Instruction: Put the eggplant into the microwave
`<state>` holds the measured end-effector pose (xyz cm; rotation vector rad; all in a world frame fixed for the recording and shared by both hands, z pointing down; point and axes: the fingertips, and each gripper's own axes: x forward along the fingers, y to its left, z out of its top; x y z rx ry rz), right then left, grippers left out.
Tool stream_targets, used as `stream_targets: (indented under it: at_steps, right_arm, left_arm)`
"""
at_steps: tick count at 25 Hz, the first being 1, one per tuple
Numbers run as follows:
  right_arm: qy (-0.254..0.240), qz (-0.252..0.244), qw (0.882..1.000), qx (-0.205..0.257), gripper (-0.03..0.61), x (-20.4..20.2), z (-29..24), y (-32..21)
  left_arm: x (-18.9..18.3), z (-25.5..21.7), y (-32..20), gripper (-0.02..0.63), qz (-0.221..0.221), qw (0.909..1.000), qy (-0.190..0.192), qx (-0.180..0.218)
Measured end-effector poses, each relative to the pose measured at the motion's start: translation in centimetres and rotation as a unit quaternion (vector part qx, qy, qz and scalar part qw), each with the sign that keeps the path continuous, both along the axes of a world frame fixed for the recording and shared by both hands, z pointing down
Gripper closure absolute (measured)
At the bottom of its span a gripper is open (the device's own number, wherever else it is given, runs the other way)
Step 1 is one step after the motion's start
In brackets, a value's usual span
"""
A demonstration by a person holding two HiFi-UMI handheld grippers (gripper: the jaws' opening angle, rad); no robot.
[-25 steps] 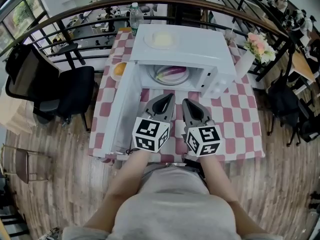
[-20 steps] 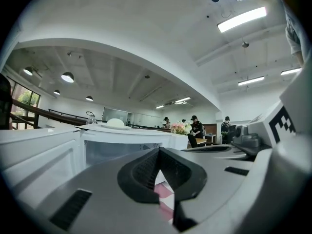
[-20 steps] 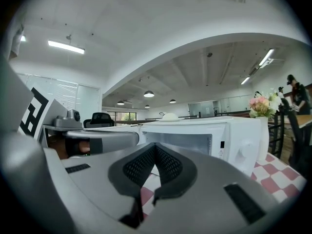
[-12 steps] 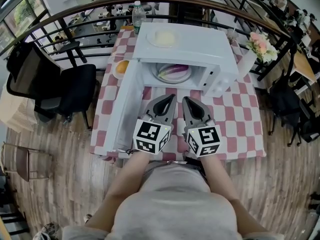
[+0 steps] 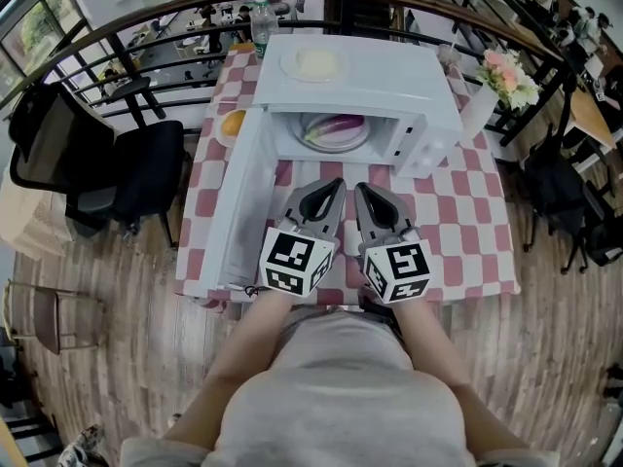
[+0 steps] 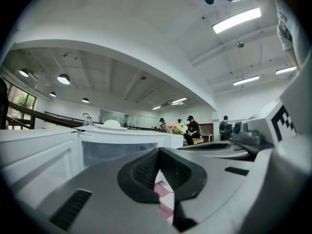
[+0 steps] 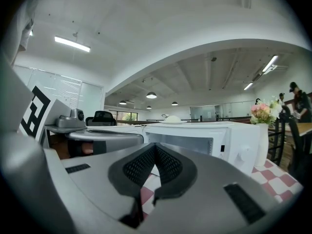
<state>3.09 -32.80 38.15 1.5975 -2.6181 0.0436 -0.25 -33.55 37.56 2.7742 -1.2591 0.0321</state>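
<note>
The purple eggplant (image 5: 338,125) lies on a plate inside the white microwave (image 5: 409,86), whose door (image 5: 231,212) hangs open to the left. Both grippers rest side by side over the checked table, just in front of the oven's opening, pointing at it. In the head view my left gripper (image 5: 336,184) is shut and holds nothing. Beside it my right gripper (image 5: 359,191) is also shut and empty. The left gripper view shows its closed jaws (image 6: 158,151) before the microwave (image 6: 112,147). The right gripper view shows its closed jaws (image 7: 155,146) and the microwave's control panel (image 7: 234,147).
A plate with a pale lump (image 5: 313,63) sits on top of the microwave. An orange in a bowl (image 5: 233,123) and a water bottle (image 5: 260,25) stand at the table's far left, a vase of flowers (image 5: 504,76) at the far right. A black chair (image 5: 107,168) stands left of the table.
Neither gripper has moved and the eggplant stays in the microwave. Only the head view has shifted slightly.
</note>
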Motion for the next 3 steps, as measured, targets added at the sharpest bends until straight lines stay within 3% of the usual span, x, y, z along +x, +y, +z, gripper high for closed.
stream_targets:
  at_steps: [3]
  right_arm:
    - [-0.001,0.000,1.000,0.003,0.557,0.09,-0.07,0.20]
  left_arm:
    - [0.39,-0.10,0.13,0.611,0.004,1.0000,0.000,0.004]
